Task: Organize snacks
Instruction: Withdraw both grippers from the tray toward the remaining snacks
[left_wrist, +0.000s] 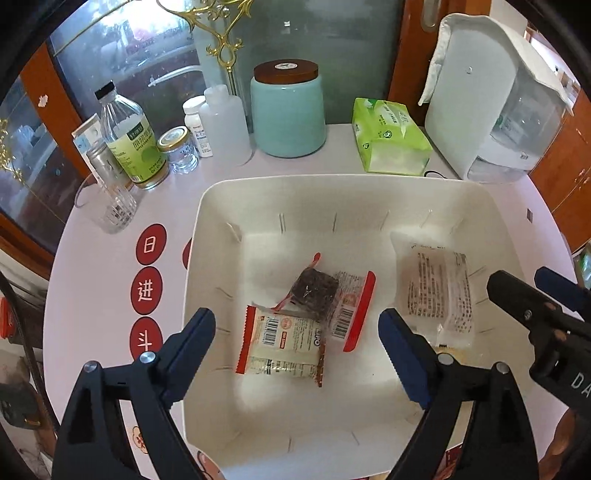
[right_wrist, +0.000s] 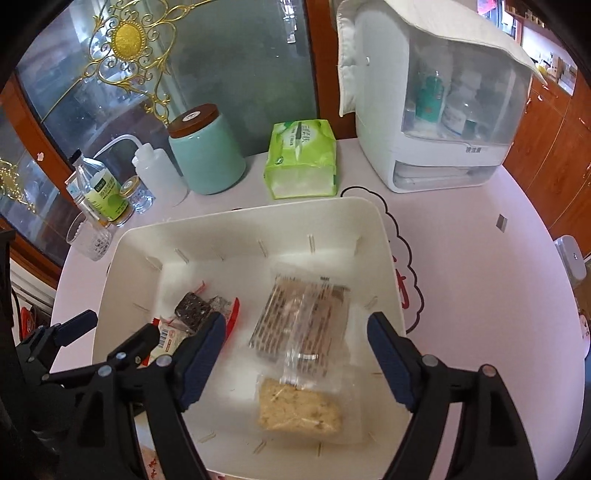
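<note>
A white bin (left_wrist: 207, 236) (right_wrist: 122, 258) sits on the table and holds several snacks. In it lie a red-edged cracker pack (left_wrist: 284, 341), a dark brownie in a red-edged clear wrapper (left_wrist: 316, 291) (right_wrist: 192, 308), a clear printed pack (left_wrist: 437, 291) (right_wrist: 306, 321), and a pale crumbly cake in a clear bag (right_wrist: 299, 410). My left gripper (left_wrist: 297, 350) is open and empty above the cracker pack. My right gripper (right_wrist: 295, 354) is open and empty above the clear printed pack. The right gripper also shows in the left wrist view (left_wrist: 532, 291).
Behind the bin stand a teal jar with a brown lid (left_wrist: 286, 110), a green tissue pack (left_wrist: 388, 136), a white organizer box (left_wrist: 498, 99), a squeeze bottle (left_wrist: 225, 122), a vinegar bottle (left_wrist: 129, 140), small jars and a glass cup (left_wrist: 118, 210). The table edge curves at left.
</note>
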